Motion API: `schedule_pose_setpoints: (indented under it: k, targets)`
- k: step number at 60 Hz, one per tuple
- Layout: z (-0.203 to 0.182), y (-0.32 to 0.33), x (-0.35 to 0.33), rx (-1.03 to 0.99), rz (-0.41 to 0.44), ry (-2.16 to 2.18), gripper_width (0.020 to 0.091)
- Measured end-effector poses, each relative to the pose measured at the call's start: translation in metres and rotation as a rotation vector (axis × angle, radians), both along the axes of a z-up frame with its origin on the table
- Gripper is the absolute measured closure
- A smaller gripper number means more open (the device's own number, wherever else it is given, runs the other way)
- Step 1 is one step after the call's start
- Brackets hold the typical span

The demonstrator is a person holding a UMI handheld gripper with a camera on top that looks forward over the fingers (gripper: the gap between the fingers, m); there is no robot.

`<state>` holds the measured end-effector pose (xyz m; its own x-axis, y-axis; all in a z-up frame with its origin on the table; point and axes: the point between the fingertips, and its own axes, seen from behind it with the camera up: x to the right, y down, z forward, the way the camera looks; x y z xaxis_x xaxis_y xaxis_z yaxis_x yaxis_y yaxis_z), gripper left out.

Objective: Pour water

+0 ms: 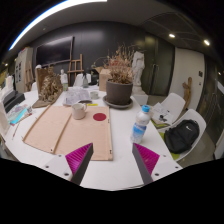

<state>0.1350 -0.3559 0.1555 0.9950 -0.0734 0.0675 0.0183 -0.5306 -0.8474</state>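
Observation:
A clear plastic water bottle [140, 124] with a blue label stands on the white table [120, 150], ahead of my right finger. A small grey cup [79, 110] stands on the beige mat [71, 129], with a round red coaster [99, 117] beside it. My gripper [113, 160] is open, and between its magenta pads [147, 157] I see only bare table. It hovers well short of both bottle and cup.
A large potted dry plant [119, 82] stands at the table's middle back. A white pitcher-like vessel [76, 96] and clutter sit behind the cup. White chairs [186, 128] line the right side, one holding a black bag [181, 137].

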Motion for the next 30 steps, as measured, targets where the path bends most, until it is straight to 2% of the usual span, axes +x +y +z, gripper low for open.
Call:
schedule_pose_setpoints:
  k: [13, 20, 30]
  targets:
    - [-0.039, 0.057, 0.119, 0.073, -0.082, -0.022, 0.026]
    - [-0.057, 0.097, 0.144, 0.106, -0.05, -0.04, 0.0259]
    - [-0.084, 0.147, 0.148, 0.131, 0.023, -0.037, 0.0268]
